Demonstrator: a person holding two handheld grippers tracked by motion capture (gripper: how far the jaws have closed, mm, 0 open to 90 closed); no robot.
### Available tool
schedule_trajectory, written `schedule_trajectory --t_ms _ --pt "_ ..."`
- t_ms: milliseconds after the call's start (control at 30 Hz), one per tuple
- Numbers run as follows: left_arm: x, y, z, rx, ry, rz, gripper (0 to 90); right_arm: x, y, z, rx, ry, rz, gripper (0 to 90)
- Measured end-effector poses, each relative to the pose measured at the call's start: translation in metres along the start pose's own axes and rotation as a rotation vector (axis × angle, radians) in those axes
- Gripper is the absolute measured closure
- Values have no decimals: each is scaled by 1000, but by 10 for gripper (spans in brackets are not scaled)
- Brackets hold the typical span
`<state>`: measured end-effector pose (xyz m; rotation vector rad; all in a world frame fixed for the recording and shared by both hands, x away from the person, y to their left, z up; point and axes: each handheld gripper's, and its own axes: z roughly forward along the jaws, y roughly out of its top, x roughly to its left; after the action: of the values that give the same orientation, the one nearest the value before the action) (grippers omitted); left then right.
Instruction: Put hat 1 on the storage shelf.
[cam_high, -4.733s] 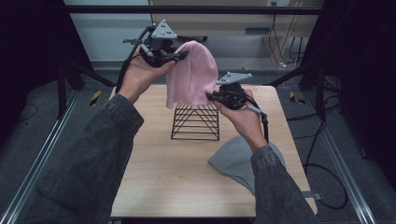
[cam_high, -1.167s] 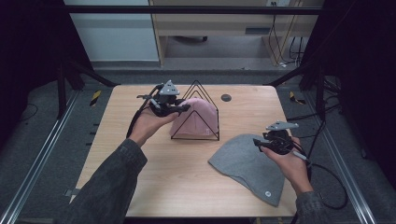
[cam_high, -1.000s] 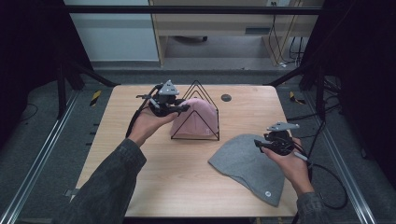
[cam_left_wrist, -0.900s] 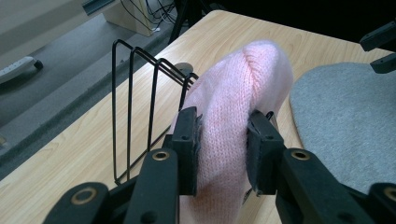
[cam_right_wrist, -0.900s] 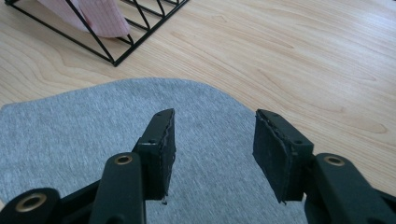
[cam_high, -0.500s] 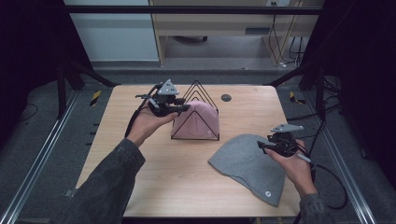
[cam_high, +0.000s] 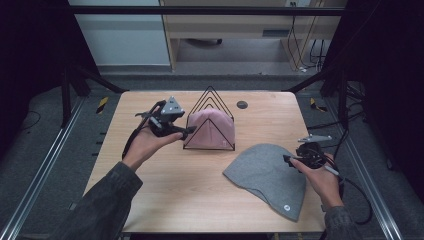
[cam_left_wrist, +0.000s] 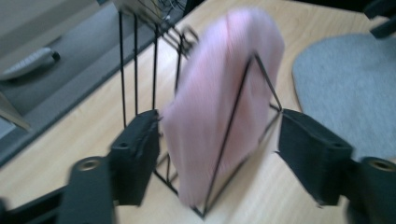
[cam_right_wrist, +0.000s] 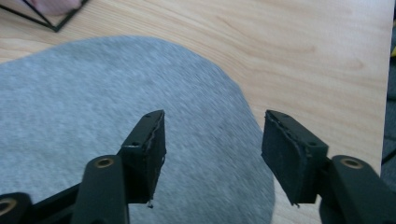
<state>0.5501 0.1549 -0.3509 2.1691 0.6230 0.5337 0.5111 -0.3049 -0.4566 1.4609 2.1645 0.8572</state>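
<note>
A pink hat (cam_high: 212, 129) stands on edge inside a black wire rack (cam_high: 209, 98) at the middle of the wooden table (cam_high: 165, 185). My left gripper (cam_high: 192, 131) sits just left of the rack. In the left gripper view its jaws have just been opening; the left gripper (cam_left_wrist: 219, 122) is open, with the pink hat (cam_left_wrist: 224, 88) and the rack (cam_left_wrist: 135, 70) beyond the pads, untouched. A grey hat (cam_high: 267, 172) lies flat at the front right. My right gripper (cam_high: 287, 159) hovers at its right edge. Its jaws have just been opening too; the right gripper (cam_right_wrist: 212, 122) is open over the grey hat (cam_right_wrist: 70, 102).
A small dark round disc (cam_high: 242, 104) lies on the table behind the rack. The table's right edge (cam_high: 312, 165) runs close under my right hand. Yellow-and-black tools (cam_high: 102, 104) lie on the floor beside the table.
The pink hat, once held up by both grippers, now rests in the rack. My left gripper opened off it and drew back toward me. The right gripper opened and slid slightly right.
</note>
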Motion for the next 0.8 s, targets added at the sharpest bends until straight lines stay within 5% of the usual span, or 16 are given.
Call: schedule_trajectory --t_ms 167,367,467,800 --pt "-14 -49 -8 54 11 -8 91 -12 -1 9 21 4 62 391" --pt "-24 -102 -19 93 39 -40 94 -16 -3 22 62 -14 78 410" --pt "-27 -124 -24 142 68 -22 101 -18 -4 26 75 -18 86 414" --pt "-27 -150 -35 186 92 -67 112 -18 -15 29 80 -10 79 465"
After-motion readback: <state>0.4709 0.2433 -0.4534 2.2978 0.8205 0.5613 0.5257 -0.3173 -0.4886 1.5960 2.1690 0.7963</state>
